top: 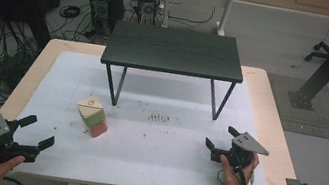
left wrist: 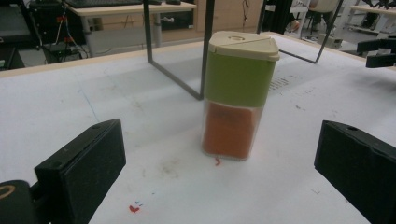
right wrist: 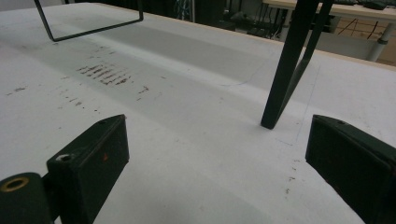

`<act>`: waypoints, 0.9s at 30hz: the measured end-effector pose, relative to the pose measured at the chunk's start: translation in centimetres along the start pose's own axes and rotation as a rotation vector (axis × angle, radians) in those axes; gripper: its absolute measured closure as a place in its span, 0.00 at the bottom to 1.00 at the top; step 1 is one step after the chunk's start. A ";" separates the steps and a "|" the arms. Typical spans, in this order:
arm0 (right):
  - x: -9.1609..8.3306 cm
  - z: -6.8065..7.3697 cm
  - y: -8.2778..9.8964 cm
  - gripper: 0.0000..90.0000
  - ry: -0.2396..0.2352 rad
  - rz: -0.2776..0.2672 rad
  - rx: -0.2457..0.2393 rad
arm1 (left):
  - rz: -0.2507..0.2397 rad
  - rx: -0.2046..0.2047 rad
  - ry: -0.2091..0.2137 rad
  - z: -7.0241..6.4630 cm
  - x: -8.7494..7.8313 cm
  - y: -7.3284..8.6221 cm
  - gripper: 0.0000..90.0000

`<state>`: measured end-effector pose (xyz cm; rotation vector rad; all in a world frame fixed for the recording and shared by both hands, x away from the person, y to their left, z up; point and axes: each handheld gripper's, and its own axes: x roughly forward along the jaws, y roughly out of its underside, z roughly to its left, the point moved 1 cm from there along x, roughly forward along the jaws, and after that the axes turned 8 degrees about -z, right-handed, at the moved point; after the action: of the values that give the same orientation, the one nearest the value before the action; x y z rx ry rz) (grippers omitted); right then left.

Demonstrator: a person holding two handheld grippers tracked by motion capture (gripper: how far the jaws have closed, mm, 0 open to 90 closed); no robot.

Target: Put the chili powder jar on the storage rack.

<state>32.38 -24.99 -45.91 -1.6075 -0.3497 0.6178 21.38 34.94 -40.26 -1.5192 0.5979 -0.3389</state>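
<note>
A clear container (top: pixel 92 117) (left wrist: pixel 237 93) with a cream lid, a green band and orange contents stands upright on the white table top (top: pixel 153 146). My left gripper (top: pixel 37 132) (left wrist: pixel 219 177) is at the front left corner, open, its jaws wide apart and pointing toward the container, which stands a short way beyond them. My right gripper (top: pixel 221 137) (right wrist: pixel 219 172) is at the front right, open, with nothing between its jaws; it faces the right leg (right wrist: pixel 289 65) of the small black shelf.
A small black shelf table (top: pixel 174 51) on thin metal legs stands at the back middle of the table top. Dark scuff marks (top: pixel 159 118) lie in front of it. Beyond the table are computers, cables and a desk on the floor.
</note>
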 end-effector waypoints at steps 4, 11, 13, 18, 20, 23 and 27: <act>0.0 0.0 0.0 0.07 0.001 0.003 0.000 | 0.011 0.002 0.004 -0.1 0.0 0.1 0.03; 0.1 -0.1 0.1 0.07 0.000 0.014 0.008 | 0.013 0.006 0.000 -0.2 -0.1 0.0 0.03; 0.1 -0.1 0.1 0.07 -0.001 0.018 0.008 | 0.008 0.005 -0.001 -0.2 -0.1 -0.1 0.03; 0.2 -0.1 0.1 0.07 0.002 0.021 0.010 | 0.006 0.008 0.006 -0.3 0.0 -0.3 0.03; 0.2 -0.1 0.2 0.07 0.002 0.027 0.011 | 0.013 0.012 0.006 -0.3 0.1 -0.3 0.03; 0.2 -0.1 0.2 0.07 0.000 0.031 0.012 | 0.018 0.011 0.010 -0.3 0.3 -0.2 0.03; 0.4 -0.1 0.2 0.07 -0.004 0.036 0.012 | 0.028 0.008 0.015 -0.4 0.7 0.0 0.03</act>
<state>32.69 -24.90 -46.21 -1.6039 -0.3199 0.6497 21.70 34.25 -40.34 -1.5001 0.6277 -0.3311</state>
